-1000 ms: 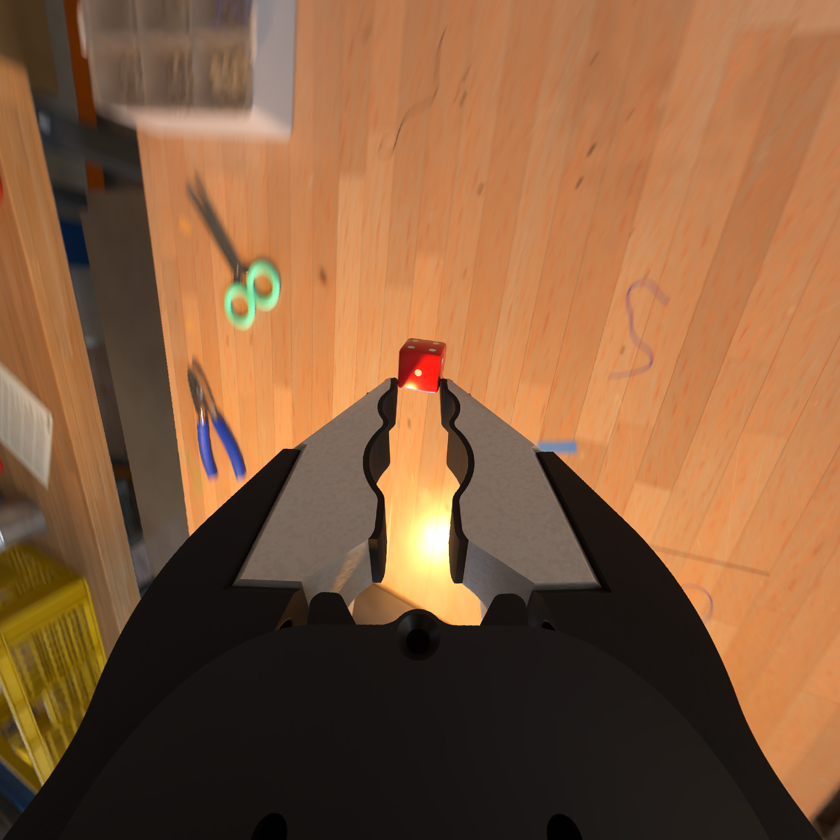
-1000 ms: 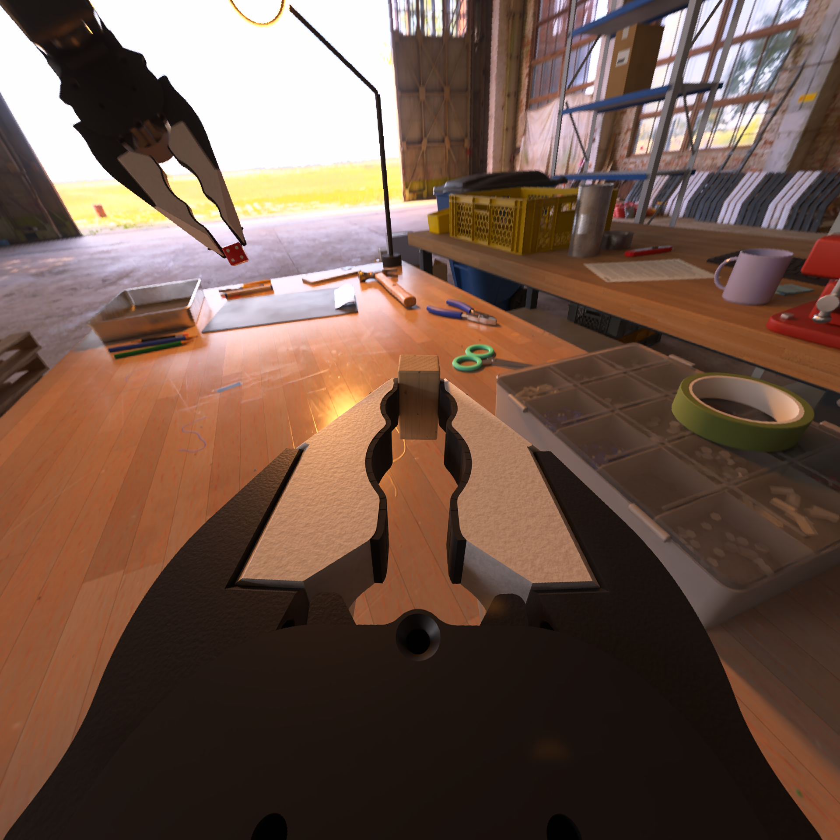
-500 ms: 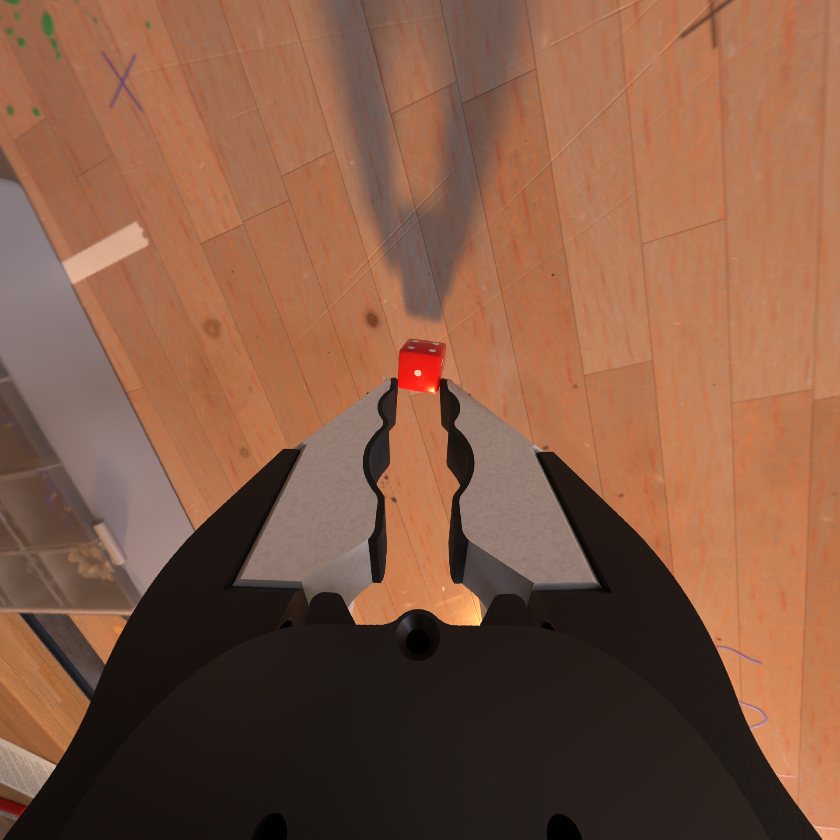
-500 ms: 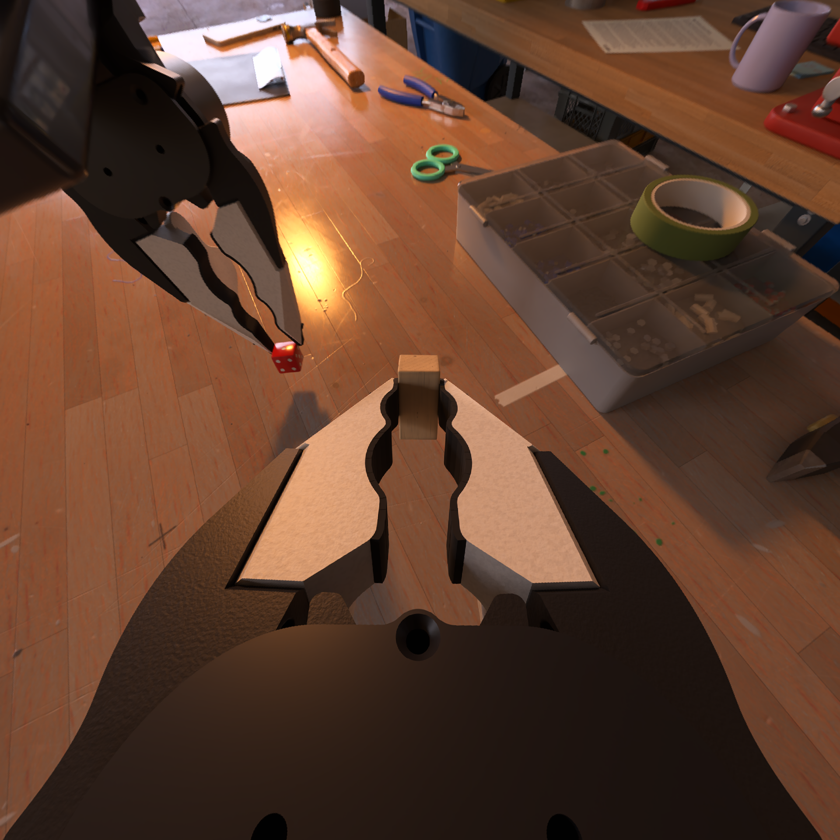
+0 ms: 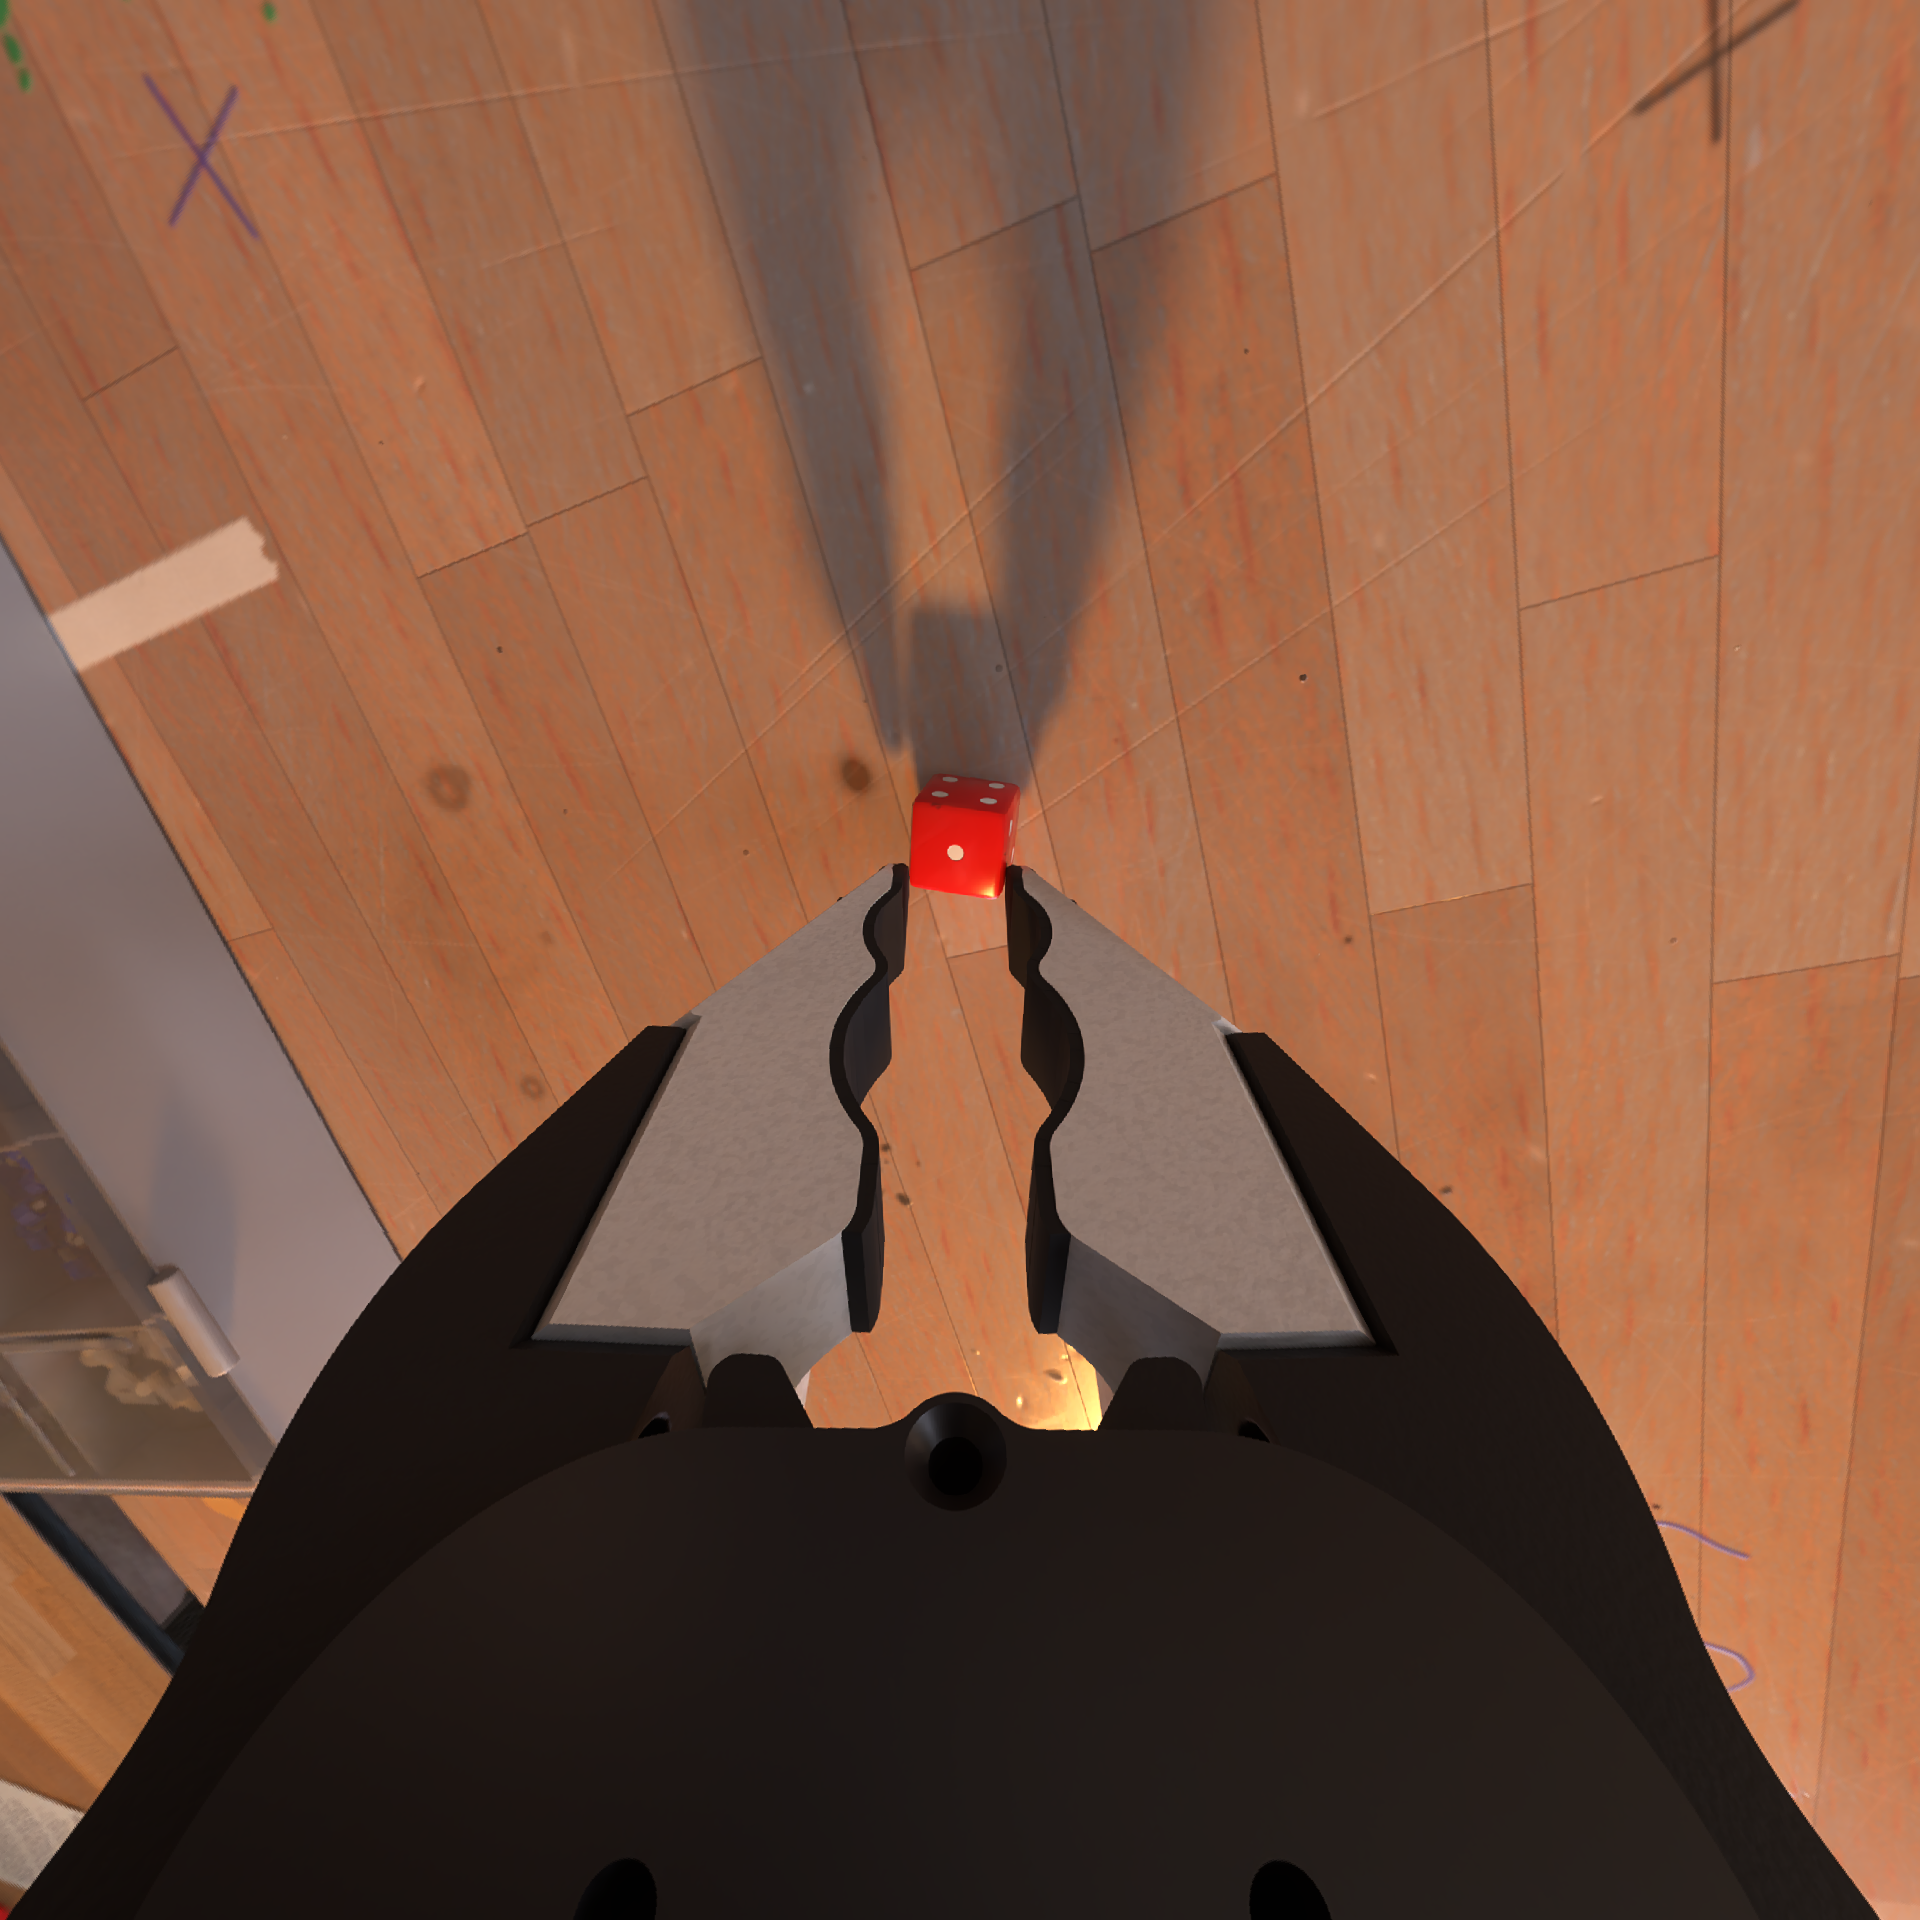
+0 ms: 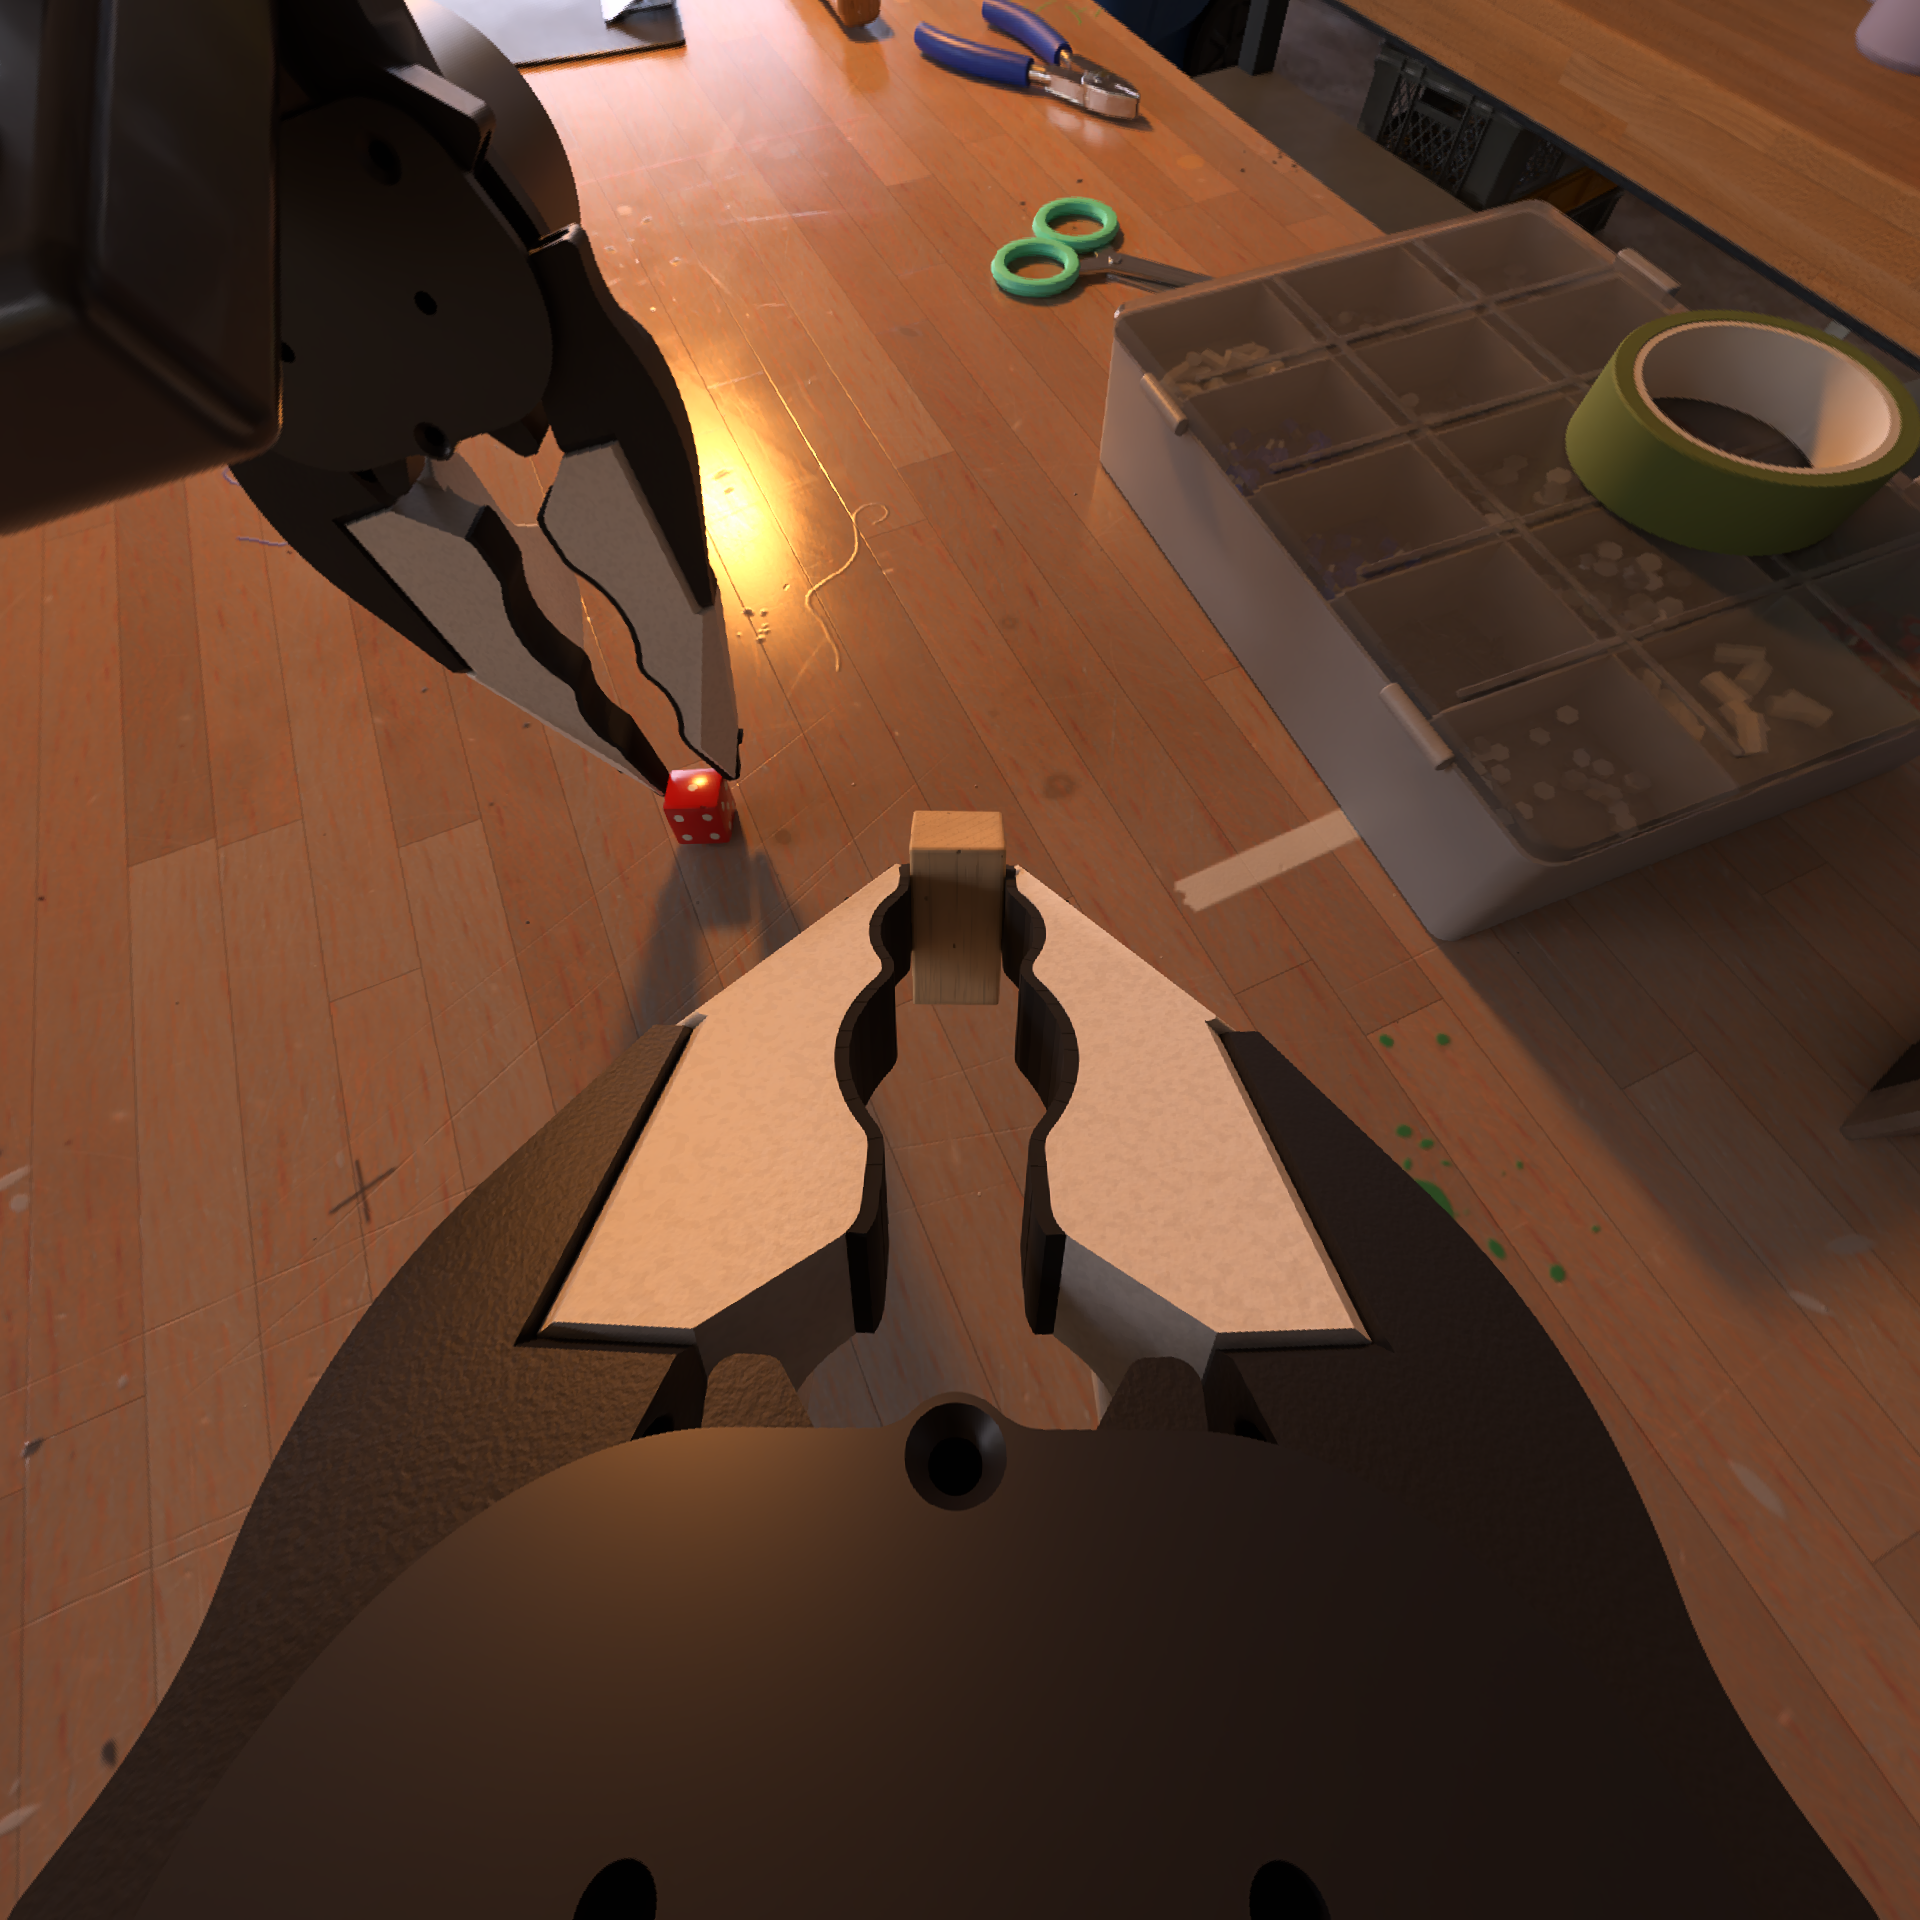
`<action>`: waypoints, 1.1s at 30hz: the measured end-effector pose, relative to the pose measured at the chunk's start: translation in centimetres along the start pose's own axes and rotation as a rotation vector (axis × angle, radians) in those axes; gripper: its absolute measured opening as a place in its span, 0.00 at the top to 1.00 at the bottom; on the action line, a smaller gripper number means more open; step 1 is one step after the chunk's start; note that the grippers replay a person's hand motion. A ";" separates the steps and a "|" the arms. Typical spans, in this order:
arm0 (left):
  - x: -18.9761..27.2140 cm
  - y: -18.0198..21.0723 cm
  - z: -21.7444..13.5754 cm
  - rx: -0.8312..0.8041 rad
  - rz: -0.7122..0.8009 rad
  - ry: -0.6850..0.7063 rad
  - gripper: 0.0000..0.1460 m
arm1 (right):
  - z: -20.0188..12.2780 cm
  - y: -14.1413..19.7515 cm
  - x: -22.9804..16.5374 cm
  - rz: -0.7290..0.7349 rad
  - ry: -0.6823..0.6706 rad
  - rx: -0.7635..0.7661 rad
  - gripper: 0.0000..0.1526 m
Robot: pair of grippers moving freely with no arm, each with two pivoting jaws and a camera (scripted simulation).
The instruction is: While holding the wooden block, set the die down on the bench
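My left gripper [image 5: 956, 883] points down at the wooden bench [image 5: 1455, 623] and is shut on a small red die [image 5: 958, 847], held by the fingertips alone. The die's shadow meets its far edge, so it is at or just above the bench. In the right wrist view the left gripper [image 6: 701, 771] comes down from the upper left with the die [image 6: 698, 810] at its tips, low on the bench [image 6: 312, 935]. My right gripper [image 6: 956, 873] is shut on an upright pale wooden block [image 6: 956, 914], held above the bench just right of the die.
A grey organiser box [image 6: 1455, 582] with a clear lid lies to the right, with a green tape roll [image 6: 1745, 436] on it. Green-handled scissors [image 6: 1049, 249] and blue pliers [image 6: 1029, 62] lie farther back. A pale tape strip [image 6: 1262, 860] is stuck by the box.
My left gripper has come down with the die until the die and its shadow meet. My right gripper has moved forward and tilted down, still holding the block.
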State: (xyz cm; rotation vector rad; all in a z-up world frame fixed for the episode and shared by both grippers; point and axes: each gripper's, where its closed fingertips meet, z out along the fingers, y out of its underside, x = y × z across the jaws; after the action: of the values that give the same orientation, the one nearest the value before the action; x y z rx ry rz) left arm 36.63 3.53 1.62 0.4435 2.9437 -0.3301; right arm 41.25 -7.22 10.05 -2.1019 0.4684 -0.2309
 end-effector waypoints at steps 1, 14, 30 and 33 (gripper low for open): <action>-0.1 0.0 -0.1 0.011 -0.011 -0.001 0.87 | -0.1 0.0 0.0 0.002 -0.002 0.005 0.90; -5.1 15.2 -21.2 0.053 -0.421 -0.440 0.82 | -0.6 -0.3 0.2 0.027 -0.013 0.052 0.90; 0.0 38.6 -14.3 0.009 -1.567 -0.370 0.89 | 1.8 0.8 -0.3 0.030 -0.044 -0.035 0.90; 0.7 39.7 -13.7 -0.031 -1.638 -0.367 0.88 | 2.1 1.1 -0.4 0.034 -0.048 -0.049 0.90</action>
State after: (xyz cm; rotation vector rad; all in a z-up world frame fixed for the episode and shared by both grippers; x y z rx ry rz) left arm 46.55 43.98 6.99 -1.8357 2.1830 -0.3976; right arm 41.36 -6.02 8.02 -2.1404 0.4856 -0.1505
